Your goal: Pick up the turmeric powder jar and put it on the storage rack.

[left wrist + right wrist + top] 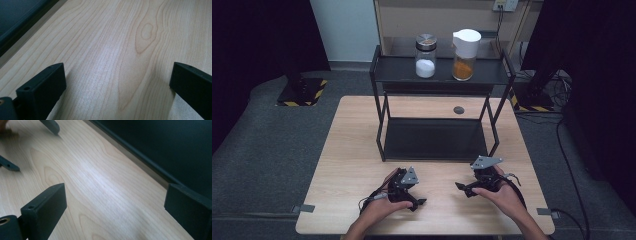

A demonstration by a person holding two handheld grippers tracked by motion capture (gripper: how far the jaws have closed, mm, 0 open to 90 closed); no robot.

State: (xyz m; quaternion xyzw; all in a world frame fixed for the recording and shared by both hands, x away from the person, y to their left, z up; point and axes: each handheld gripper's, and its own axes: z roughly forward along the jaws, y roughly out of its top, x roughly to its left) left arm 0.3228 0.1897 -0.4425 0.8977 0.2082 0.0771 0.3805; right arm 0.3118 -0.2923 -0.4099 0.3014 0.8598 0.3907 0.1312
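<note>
My left gripper (417, 203) rests low over the front of the wooden table (352, 150), held in a hand and pointing toward the table's middle. In the left gripper view its jaws (118, 72) stand wide open with only bare wood between them. My right gripper (462, 189) sits a little to the right of it, pointing left toward the other gripper. Its jaws (116, 193) are open too, with nothing between them. The left gripper's black fingertips (51, 125) appear at the top left of the right gripper view.
A black two-tier rack (382, 125) stands at the table's back half, its lower shelf (162, 142) just beyond both grippers. On its top shelf stand a glass jar of white powder (425, 56) and a jar of orange powder (463, 48) with a white lid.
</note>
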